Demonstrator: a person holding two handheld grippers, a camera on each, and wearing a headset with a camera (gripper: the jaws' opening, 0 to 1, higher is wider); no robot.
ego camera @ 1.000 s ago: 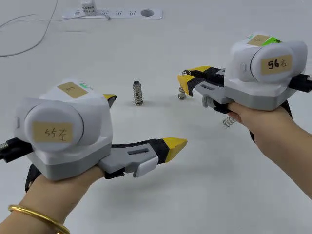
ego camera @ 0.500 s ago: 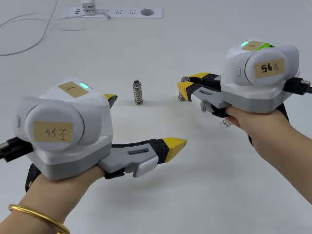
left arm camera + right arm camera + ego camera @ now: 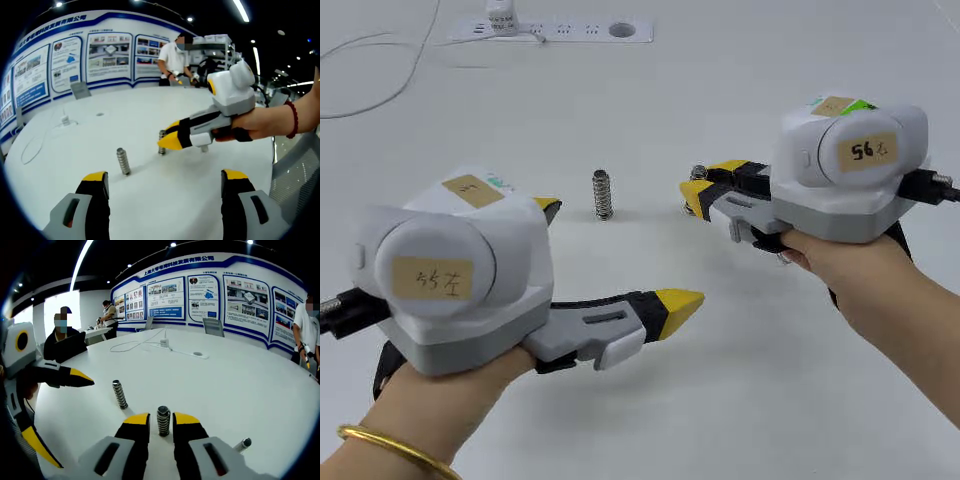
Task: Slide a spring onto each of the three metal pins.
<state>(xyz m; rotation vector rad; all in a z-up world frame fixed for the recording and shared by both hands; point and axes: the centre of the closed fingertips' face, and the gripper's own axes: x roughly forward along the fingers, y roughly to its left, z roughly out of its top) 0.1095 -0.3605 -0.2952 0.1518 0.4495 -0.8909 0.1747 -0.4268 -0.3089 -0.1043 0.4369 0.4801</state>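
Coiled metal spring [image 3: 163,420] stands between the narrowly parted jaws of right gripper [image 3: 708,181]; left gripper [image 3: 165,175] gapes wide, empty; right has edged leftward since.

Two grey coil springs stand upright on the white table [image 3: 770,80], well apart, each with a dark cap at its top. The first spring [image 3: 603,194] stands alone in the open. The second spring [image 3: 163,420] shows framed between the yellow tips of the right gripper [image 3: 161,416]; contact there is unclear. Near it, a small bare metal pin [image 3: 243,443] appears slanted in the right gripper view.
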